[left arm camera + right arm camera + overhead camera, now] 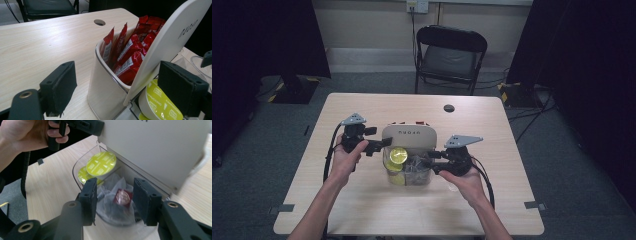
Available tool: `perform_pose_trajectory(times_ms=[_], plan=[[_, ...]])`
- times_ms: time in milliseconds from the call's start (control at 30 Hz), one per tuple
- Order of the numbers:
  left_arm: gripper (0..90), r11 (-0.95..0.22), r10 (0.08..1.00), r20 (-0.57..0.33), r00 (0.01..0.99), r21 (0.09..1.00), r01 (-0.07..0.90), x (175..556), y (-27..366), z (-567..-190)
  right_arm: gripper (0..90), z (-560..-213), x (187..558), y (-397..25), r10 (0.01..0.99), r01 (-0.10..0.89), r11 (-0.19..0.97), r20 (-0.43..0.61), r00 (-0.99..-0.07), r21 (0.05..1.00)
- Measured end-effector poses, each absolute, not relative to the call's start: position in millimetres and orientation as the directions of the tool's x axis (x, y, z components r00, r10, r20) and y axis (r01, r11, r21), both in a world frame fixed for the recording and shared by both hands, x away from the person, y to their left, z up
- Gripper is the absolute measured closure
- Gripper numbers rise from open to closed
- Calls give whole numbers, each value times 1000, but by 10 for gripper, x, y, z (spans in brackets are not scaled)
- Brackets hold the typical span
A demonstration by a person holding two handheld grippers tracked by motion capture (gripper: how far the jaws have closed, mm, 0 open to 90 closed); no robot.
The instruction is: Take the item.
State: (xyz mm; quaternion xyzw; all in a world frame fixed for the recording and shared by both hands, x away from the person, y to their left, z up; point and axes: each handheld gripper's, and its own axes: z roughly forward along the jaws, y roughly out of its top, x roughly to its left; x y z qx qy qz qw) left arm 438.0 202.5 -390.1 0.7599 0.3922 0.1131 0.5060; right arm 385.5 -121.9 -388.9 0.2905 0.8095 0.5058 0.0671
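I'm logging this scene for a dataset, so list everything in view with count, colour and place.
Table: one, light wood, centre of room.
Box: one, cream, two compartments, mid-table.
Lid: one, cream, raised and tilted over the box.
Sachets: several, red, upright in the far compartment.
Capsules: at least two, yellow-green tops, clear near compartment.
Wrapped items: a few, clear wrap, one red, beside the capsules.
Chair: one, black, behind the table.
Left gripper: black, open, at the lid's left edge.
Right gripper: black, open, at the near compartment.
Hands: two, holding the grippers.
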Motion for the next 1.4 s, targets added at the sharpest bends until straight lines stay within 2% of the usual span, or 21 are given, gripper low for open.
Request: perform_pose_trajectory(times_ms=[367,833,1000,1167,1400], plan=[[162,-189,713,-221,665,853,487,4371,2013,-3901,631,-3951,3970,-1104,525,422,340,202,-827,841],[165,-187,710,-232,664,848,496,4375,2008,-3914,654,-4041,4022,-1083,530,431,364,197,-825,826],[176,-176,711,-237,662,852,493,4362,2002,-3910,717,-4062,4029,-1074,531,429,373,191,-826,823],[177,-178,714,-236,659,849,497,4360,2007,-3910,836,-4064,4025,-1072,522,429,372,197,-830,823],[179,-183,710,-236,664,848,497,4356,1994,-3915,900,-4059,4031,-1097,521,439,360,213,-826,823]])
